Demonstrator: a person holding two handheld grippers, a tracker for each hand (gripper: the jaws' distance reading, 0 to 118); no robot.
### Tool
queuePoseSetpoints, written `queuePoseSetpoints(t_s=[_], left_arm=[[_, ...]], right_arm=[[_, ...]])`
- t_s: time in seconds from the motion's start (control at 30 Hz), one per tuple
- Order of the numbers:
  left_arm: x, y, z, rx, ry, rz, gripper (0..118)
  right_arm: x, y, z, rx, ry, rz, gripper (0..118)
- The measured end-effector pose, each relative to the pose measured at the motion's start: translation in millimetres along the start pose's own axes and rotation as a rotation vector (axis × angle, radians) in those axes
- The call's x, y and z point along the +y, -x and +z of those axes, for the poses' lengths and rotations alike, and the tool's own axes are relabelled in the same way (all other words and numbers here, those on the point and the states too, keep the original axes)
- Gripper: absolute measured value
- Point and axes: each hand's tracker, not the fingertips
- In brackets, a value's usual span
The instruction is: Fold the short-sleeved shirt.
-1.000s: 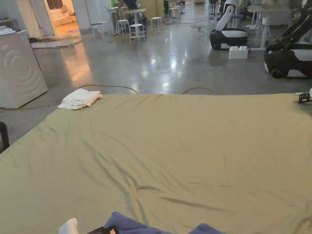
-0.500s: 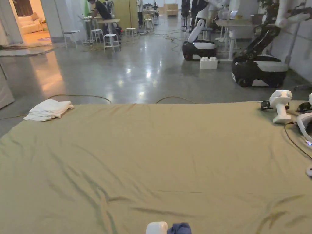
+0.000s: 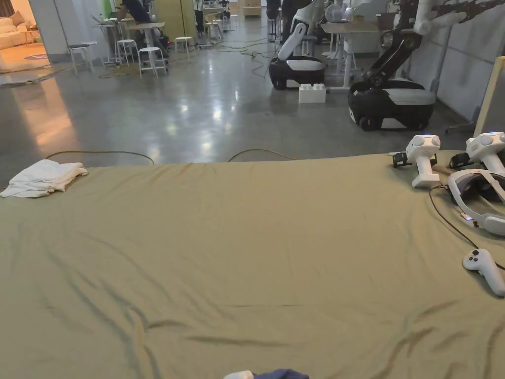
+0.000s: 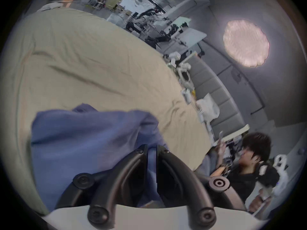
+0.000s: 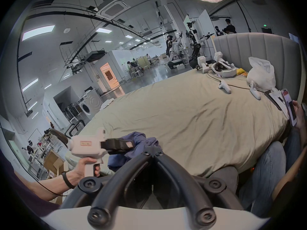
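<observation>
Our left claw [image 4: 151, 148] clamps the crumpled blue cotton shirt [image 4: 93, 139] at the near edge of the olive-sheeted bed [image 3: 256, 237]; the right claw [image 5: 154, 150] is closed, touching cloth. Lifting bunched, it could tangle.

A soft blue-violet cotton short-sleeved shirt [image 4: 86, 144] lies bunched and crumpled at the near edge of the olive-tan bedsheet [image 3: 256, 246], its folds heaped loosely, unfolded.
</observation>
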Motion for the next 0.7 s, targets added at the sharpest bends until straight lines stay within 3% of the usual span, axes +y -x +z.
queuePoseSetpoints(t_s=[0.13, 0.27, 0.3, 0.37, 0.4, 0.57, 0.6, 0.7], left_arm=[[-5.8, -10.0, -43.5, 0.073, 0.102, -0.028, 11], [4.8, -20.3, -28.2, 0.056, 0.076, -0.048, 15], [7.4, -20.1, -16.5, 0.036, 0.058, -0.049, 27], [12.5, -16.3, 21.1, -0.019, -0.048, -0.027, 82], [15.0, -13.7, 37.1, -0.037, -0.075, -0.023, 92], [17.6, 19.2, 115.4, 0.063, -0.221, -0.014, 93], [15.3, 29.4, 124.0, 0.090, -0.235, 0.007, 93], [6.7, 67.3, 132.0, 0.159, -0.210, 0.138, 93]], right_arm=[[-6.7, 11.0, -4.9, -0.048, 0.059, 0.073, 0], [-16.9, 22.7, -30.3, -0.051, 0.174, 0.144, 0], [-17.8, 24.2, -40.0, -0.043, 0.191, 0.152, 0], [-16.7, 26.0, -67.5, 0.005, 0.232, 0.158, 0], [-15.1, 27.0, -82.7, 0.015, 0.266, 0.152, 0], [-5.5, 51.4, -162.4, 0.156, 0.371, 0.180, 0], [-6.0, 53.7, -182.2, 0.151, 0.401, 0.192, 0], [-17.6, 52.0, -243.5, -0.019, 0.454, 0.299, 0]])
